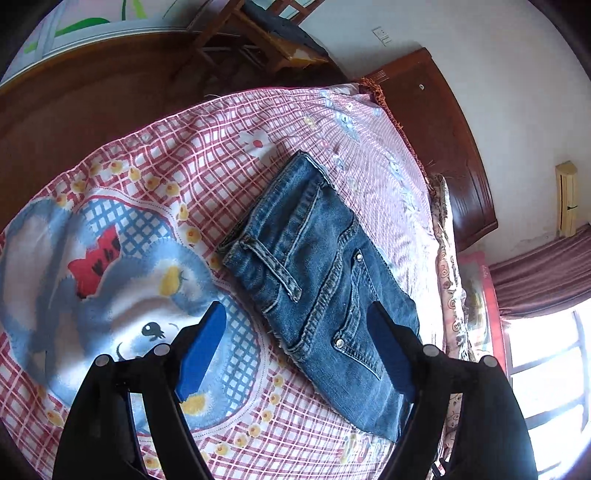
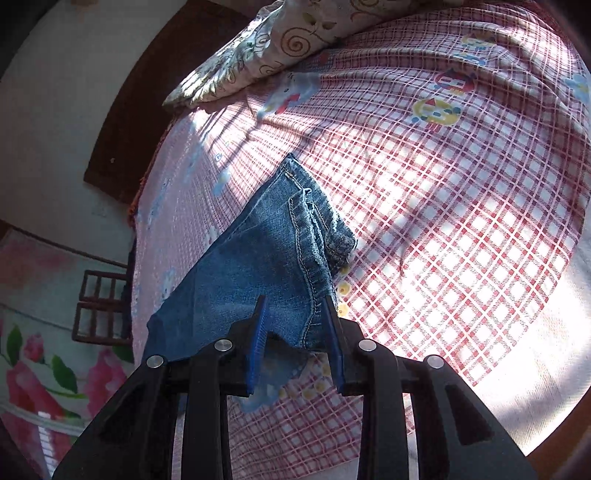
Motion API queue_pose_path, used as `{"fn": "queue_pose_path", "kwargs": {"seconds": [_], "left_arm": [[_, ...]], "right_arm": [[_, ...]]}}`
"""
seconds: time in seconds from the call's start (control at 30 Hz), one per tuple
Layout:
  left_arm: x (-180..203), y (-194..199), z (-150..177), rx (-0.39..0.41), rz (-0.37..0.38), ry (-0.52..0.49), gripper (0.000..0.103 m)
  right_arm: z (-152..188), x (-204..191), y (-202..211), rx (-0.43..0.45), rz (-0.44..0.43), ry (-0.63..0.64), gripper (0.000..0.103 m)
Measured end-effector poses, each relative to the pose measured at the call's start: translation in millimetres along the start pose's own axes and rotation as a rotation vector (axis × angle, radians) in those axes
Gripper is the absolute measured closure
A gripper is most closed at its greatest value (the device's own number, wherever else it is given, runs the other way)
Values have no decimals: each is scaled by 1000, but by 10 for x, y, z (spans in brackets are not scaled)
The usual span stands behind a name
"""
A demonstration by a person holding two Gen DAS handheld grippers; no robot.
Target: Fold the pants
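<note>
Blue denim pants [image 1: 317,280] lie folded into a compact rectangle on a red-and-white checked bedsheet [image 1: 207,147]. My left gripper [image 1: 295,314] hovers above their near end with its blue pads wide apart and nothing between them. In the right wrist view the pants [image 2: 258,251] stretch away from the camera, waistband end farthest. My right gripper [image 2: 295,301] is open, its blue fingertips just over the near edge of the denim, not clamped on it.
A patterned pillow [image 2: 280,40] lies at the head of the bed. A dark wooden headboard [image 1: 436,125] runs along the white wall. A wooden chair [image 1: 258,33] stands beside the bed. A window with a curtain [image 1: 546,273] is at right.
</note>
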State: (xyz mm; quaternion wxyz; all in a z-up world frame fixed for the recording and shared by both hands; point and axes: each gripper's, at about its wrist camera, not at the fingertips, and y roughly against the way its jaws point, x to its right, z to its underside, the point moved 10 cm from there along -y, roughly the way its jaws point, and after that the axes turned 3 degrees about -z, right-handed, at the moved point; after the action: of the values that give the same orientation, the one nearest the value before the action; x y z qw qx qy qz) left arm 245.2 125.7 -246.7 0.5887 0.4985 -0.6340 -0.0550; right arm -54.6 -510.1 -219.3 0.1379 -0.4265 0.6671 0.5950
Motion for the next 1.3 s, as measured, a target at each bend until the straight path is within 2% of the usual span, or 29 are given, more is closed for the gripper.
{"fn": "queue_pose_path", "kwargs": {"seconds": [0.03, 0.07, 0.1, 0.17, 0.23, 0.3, 0.37, 0.43, 0.53, 0.57, 0.6, 0.63, 0.67, 0.77, 0.8, 0.83, 0.87, 0.93, 0.97, 1.0, 1.13, 1.3], "left_arm": [[33, 7, 17, -7, 10, -8, 24], [74, -6, 46, -13, 21, -16, 24], [104, -7, 52, -12, 26, -18, 24], [150, -9, 42, -8, 54, -14, 19], [150, -22, 22, -15, 58, -1, 19], [196, -59, -4, -23, 72, -28, 19], [189, -139, -22, -36, 46, -47, 18], [156, -229, -41, -46, 22, -50, 17], [53, -301, -58, -49, 11, -9, 18], [63, -289, -80, -36, 21, -3, 18], [68, -291, -93, -33, 17, -5, 18], [64, -308, -99, -35, 11, -4, 20], [81, -328, -105, -40, 14, 1, 23], [85, -389, -119, -45, -20, -4, 29], [67, -372, -113, -41, -29, -7, 34], [43, -361, -111, -43, -50, -12, 46], [-1, -341, -110, -44, -76, -11, 53], [-39, -307, -134, -32, -67, 0, 65], [-77, -306, -142, -30, -69, 6, 68], [-124, -310, -144, -32, -95, 12, 79], [-145, -275, -139, -45, -199, 23, 90], [79, -168, -222, -58, -263, 0, 91]], "right_arm": [[39, 12, -33, -18, -5, -32, 66], [91, 6, -52, -32, -26, -70, 51], [133, 7, -47, -31, -42, -106, 47], [207, -4, -18, -24, -71, -158, 46], [314, -19, -14, -51, -93, -204, 46], [373, -64, -35, -52, -155, -258, 46], [408, -96, -150, -73, -180, -306, 46], [356, -188, -257, -55, -252, -353, 46], [266, -219, -432, -24, -259, -393, 46], [255, -236, -471, -24, -269, -396, 59], [231, -260, -489, -17, -256, -371, 67], [209, -276, -503, -15, -236, -346, 84], [205, -280, -507, -17, -230, -340, 90], [156, -329, -478, -12, -198, -299, 96], [139, -360, -460, -8, -187, -280, 96], [128, -380, -435, -5, -174, -253, 97], [108, -421, -393, -1, -160, -225, 97], [40, -518, -360, 3, -141, -170, 98], [12, -556, -337, 6, -132, -144, 98], [-7, -580, -321, 8, -122, -124, 98], [-64, -681, -190, 9, -93, -60, 98], [-149, -744, -62, 21, -55, 6, 98]]}}
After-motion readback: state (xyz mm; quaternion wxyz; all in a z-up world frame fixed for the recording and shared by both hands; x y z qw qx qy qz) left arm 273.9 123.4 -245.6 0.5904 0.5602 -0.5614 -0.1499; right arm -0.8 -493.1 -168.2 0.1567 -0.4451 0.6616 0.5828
